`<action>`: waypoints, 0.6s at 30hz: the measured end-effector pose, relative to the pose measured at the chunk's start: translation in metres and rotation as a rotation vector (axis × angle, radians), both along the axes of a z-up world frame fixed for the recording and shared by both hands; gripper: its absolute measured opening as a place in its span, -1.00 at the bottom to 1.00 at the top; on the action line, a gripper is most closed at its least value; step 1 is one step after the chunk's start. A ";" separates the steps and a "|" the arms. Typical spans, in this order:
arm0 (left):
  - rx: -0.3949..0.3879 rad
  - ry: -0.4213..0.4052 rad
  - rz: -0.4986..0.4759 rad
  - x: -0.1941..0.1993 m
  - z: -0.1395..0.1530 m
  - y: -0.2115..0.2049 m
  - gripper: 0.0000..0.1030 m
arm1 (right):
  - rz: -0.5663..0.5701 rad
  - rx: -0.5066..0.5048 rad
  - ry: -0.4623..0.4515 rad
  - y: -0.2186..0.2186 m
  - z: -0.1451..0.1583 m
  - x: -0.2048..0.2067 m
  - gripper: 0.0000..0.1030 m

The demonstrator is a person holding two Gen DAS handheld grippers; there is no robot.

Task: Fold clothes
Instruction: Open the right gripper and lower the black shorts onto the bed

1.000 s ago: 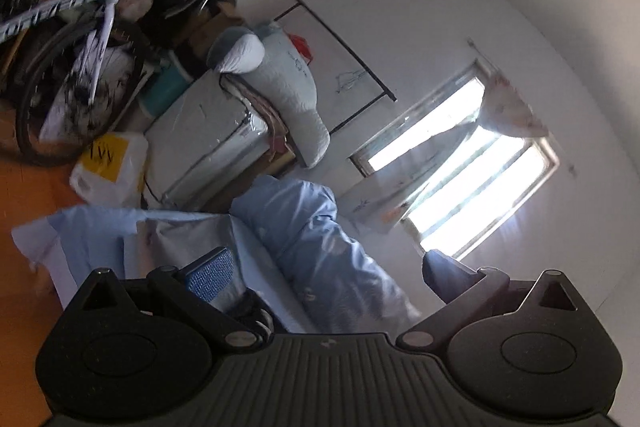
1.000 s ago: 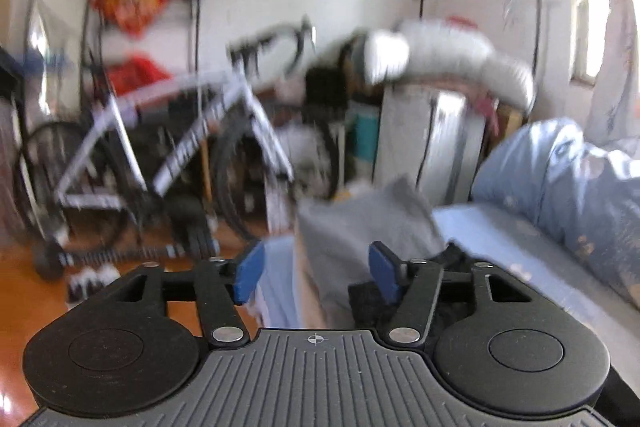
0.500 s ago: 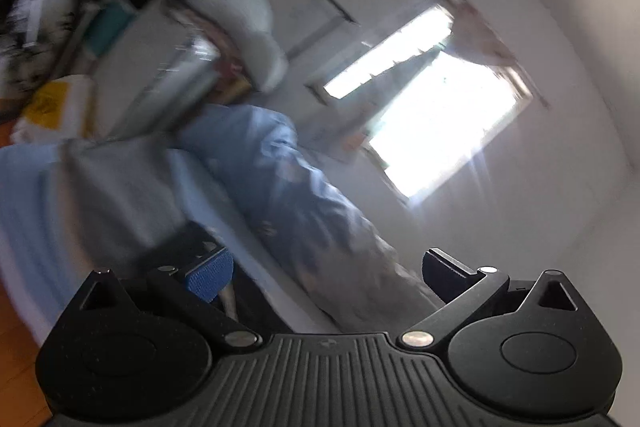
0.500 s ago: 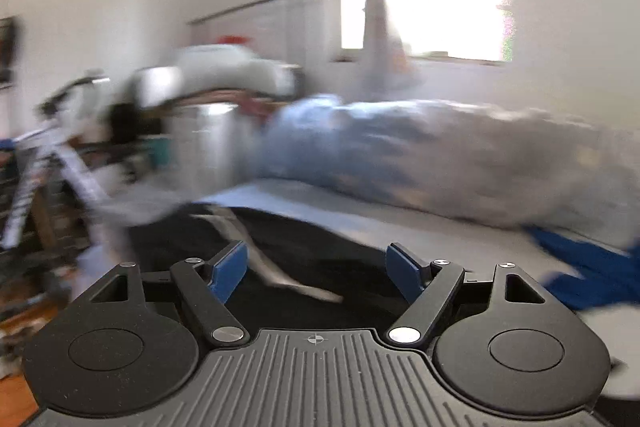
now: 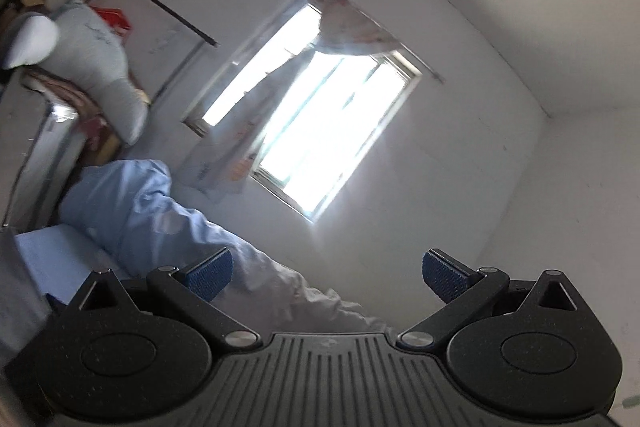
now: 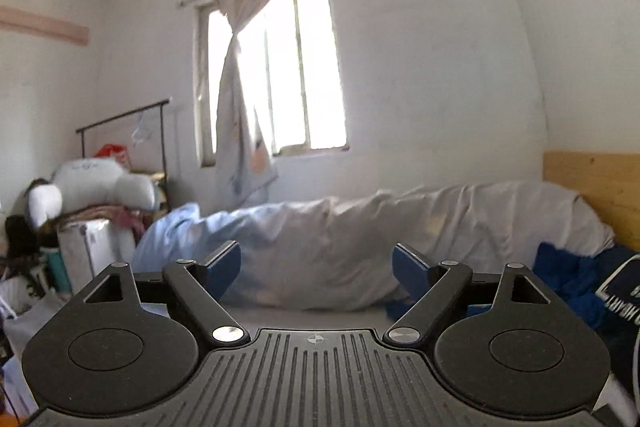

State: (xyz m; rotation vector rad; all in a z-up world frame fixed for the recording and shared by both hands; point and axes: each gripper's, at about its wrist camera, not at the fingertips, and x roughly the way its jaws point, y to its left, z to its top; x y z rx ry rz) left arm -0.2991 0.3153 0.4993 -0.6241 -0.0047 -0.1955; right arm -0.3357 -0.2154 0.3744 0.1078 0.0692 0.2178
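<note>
White walls (image 6: 420, 67), a bright curtained window (image 6: 304, 67), a wooden headboard (image 6: 592, 187).

— Our right gripper (image 6: 316, 267) has just been opening, nothing between its jaws (only air).
— We face the rumpled duvet (image 6: 360, 227); blue clothes (image 6: 568, 279) lie right.

Left wrist view looked tilted, right wrist view level; both faced the bright barred window (image 5: 316, 131) (image 6: 276, 75) across the rumpled pale-blue quilt (image 5: 160, 211) (image 6: 320, 247).

Home bedroom, bed (image 6: 304, 311) with rumpled duvet (image 6: 360, 247), curtained window (image 6: 280, 67), clothes rail (image 6: 124, 119)
</note>
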 end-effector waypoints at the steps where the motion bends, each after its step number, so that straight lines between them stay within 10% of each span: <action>1: 0.008 0.002 -0.011 0.006 0.000 -0.008 1.00 | -0.012 0.000 -0.008 -0.006 0.002 -0.002 0.66; 8: 0.133 0.013 -0.046 0.043 0.006 -0.062 1.00 | -0.049 0.069 -0.066 -0.050 0.019 0.000 0.90; 18: 0.078 0.071 -0.201 0.095 -0.028 -0.104 1.00 | -0.114 0.155 -0.041 -0.107 -0.001 0.037 1.00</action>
